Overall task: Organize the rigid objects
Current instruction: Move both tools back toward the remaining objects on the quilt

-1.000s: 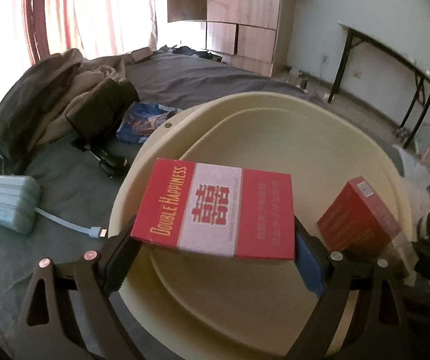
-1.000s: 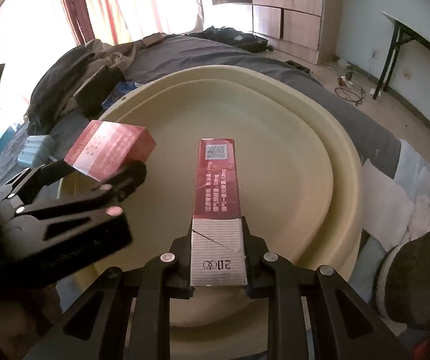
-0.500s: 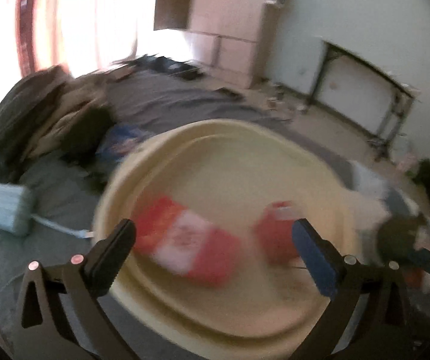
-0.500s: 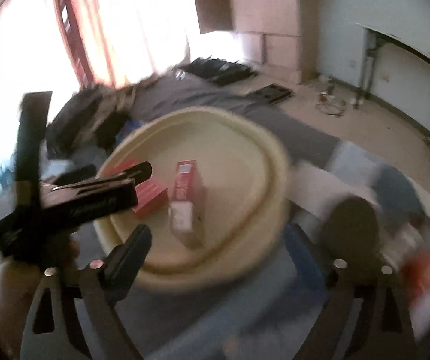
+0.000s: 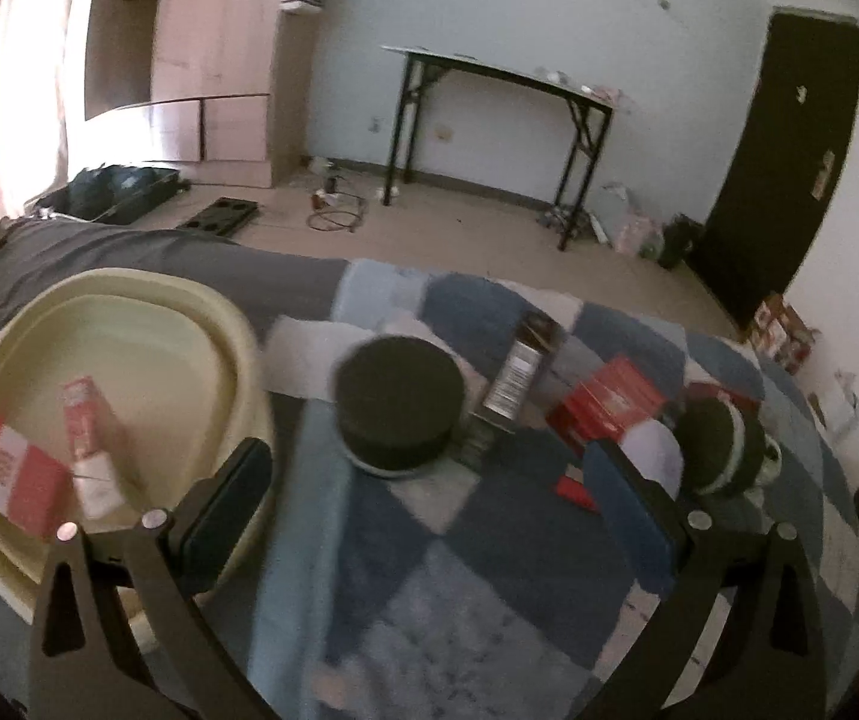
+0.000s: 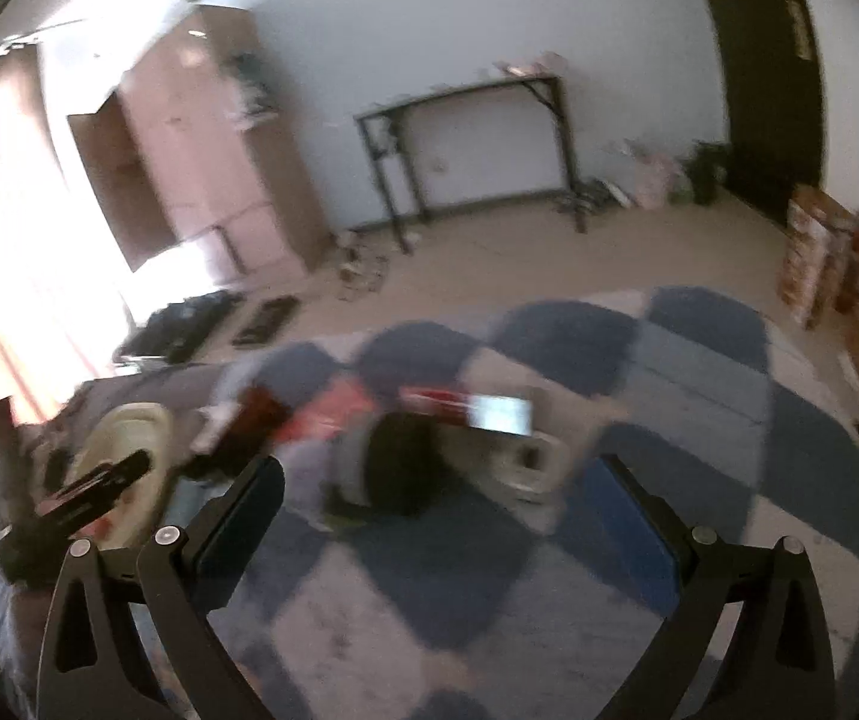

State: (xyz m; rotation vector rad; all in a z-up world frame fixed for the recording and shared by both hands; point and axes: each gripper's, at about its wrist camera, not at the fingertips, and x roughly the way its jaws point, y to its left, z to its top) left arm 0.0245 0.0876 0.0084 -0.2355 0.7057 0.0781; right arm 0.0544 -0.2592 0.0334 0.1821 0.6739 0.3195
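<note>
Left tool (image 5: 438,501) spread wide, pinching nothing; two red boxes (image 5: 12,480) lying in cream basin (image 5: 129,294) at nine o'clock. Right tool (image 6: 441,510) jaws just opening, spread, empty.

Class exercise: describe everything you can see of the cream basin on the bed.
The cream basin looks like smooth plastic, rounded and shallow, with a stepped inner rim. It sits upright on the grey bedcover, left of the checked quilt. Inside lie a red-and-white box and a slimmer red carton. Nothing grips it.
</note>
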